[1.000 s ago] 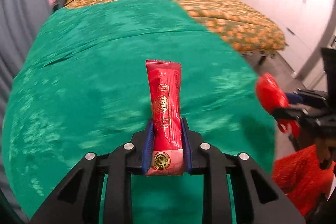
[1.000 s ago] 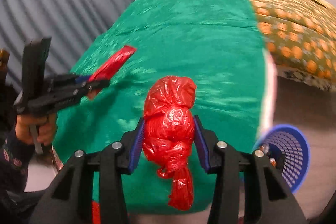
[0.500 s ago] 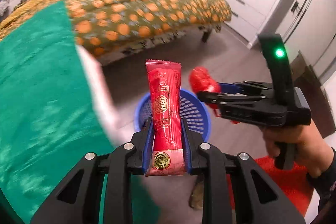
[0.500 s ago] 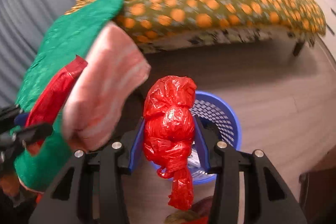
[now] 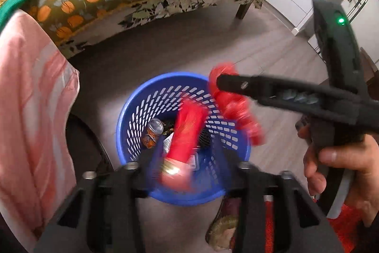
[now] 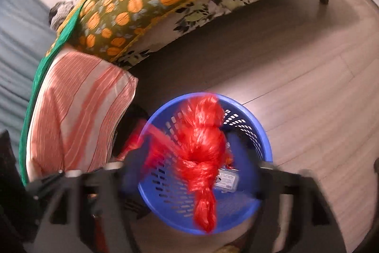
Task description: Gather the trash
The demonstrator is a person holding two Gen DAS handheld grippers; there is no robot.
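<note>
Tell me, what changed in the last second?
Both grippers swung off the green bed cover to above the blue perforated plastic basket. The left gripper is opening, freeing the long red snack wrapper; the right gripper is opening, dropping the knotted red plastic bag. The basket stayed put.

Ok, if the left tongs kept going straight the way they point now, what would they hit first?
Probably the red snack wrapper lying loose between the opening left tongs. Beyond it comes the blue basket and the trash inside, such as the can. Depth is unclear.
</note>
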